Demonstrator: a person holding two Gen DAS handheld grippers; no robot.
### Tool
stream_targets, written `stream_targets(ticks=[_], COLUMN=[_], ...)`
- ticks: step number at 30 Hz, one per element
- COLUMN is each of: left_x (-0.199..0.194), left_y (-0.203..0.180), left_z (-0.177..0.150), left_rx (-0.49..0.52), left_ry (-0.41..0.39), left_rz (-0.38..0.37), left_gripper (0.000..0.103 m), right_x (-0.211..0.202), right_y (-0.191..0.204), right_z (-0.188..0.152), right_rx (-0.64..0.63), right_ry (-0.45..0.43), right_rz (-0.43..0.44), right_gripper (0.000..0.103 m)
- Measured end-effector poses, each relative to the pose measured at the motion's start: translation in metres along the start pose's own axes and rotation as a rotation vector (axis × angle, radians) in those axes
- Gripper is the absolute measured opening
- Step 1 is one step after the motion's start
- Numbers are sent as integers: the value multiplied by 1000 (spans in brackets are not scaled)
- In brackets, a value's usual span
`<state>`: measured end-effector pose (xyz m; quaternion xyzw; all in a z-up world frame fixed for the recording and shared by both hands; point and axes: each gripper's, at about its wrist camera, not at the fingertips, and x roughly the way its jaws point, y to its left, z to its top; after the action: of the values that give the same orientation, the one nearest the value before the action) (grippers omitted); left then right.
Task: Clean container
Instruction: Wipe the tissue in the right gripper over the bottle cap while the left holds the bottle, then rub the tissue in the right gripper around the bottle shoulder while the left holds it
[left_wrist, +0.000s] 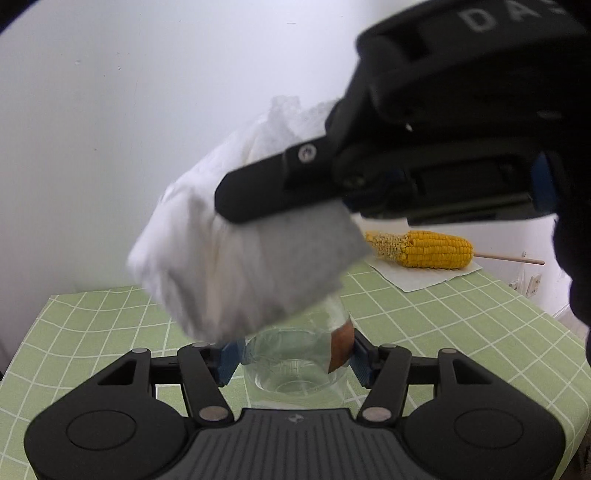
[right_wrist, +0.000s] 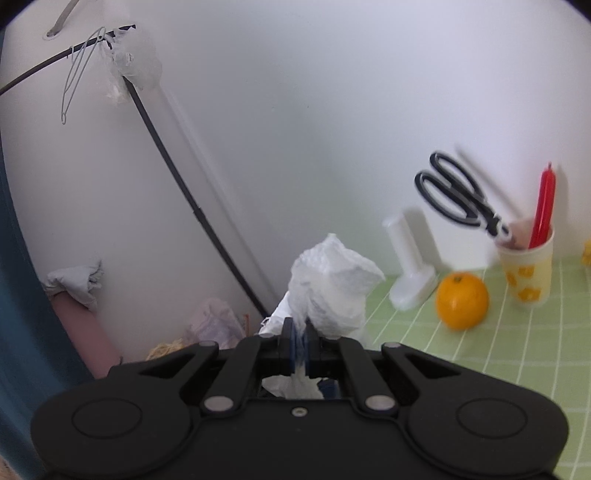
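A clear glass jar (left_wrist: 295, 365) with an orange smear on its inner right wall stands on the green checked tablecloth (left_wrist: 461, 332). My left gripper (left_wrist: 293, 363) is shut on the jar, its blue pads pressed to both sides. My right gripper (right_wrist: 301, 345) is shut on a crumpled white paper towel (right_wrist: 332, 291). In the left wrist view the right gripper (left_wrist: 236, 206) comes in from the upper right and holds the paper towel (left_wrist: 229, 266) just above the jar's mouth, hiding the rim.
A half-eaten corn cob (left_wrist: 428, 249) on a stick lies on a white napkin at the back right. An orange (right_wrist: 461, 300), a white holder (right_wrist: 410, 269) and a yellow cup (right_wrist: 528, 273) with black scissors and a red tool stand by the wall.
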<state>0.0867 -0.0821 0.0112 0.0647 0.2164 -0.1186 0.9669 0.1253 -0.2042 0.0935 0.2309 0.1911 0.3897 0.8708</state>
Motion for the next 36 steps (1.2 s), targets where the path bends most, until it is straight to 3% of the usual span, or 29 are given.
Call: stream_targets(ticks=[5,16,23,27,36], left_x=[0,3,2,-19,-16], left_y=[0,0,0,13,14], left_z=[1,-10,-9,-9,-4], left_rx=[-1,-7,-11,-15,-13], left_ry=[-1,1,2,4,16], left_rz=[0,-1,2,7,27], left_gripper=[60,60,60,60,61], right_x=[6,7,7,0,-18], right_y=[-6,-35,-40,-40,-38], right_z=[5,-2,-16,-22,-35], right_rx=[5,155,165,177,119], right_ry=[-26,-76,-32,-40,-20], right_rz=[-34,-100,-148,-146,-171], right_gripper=[4,4,4,4,4])
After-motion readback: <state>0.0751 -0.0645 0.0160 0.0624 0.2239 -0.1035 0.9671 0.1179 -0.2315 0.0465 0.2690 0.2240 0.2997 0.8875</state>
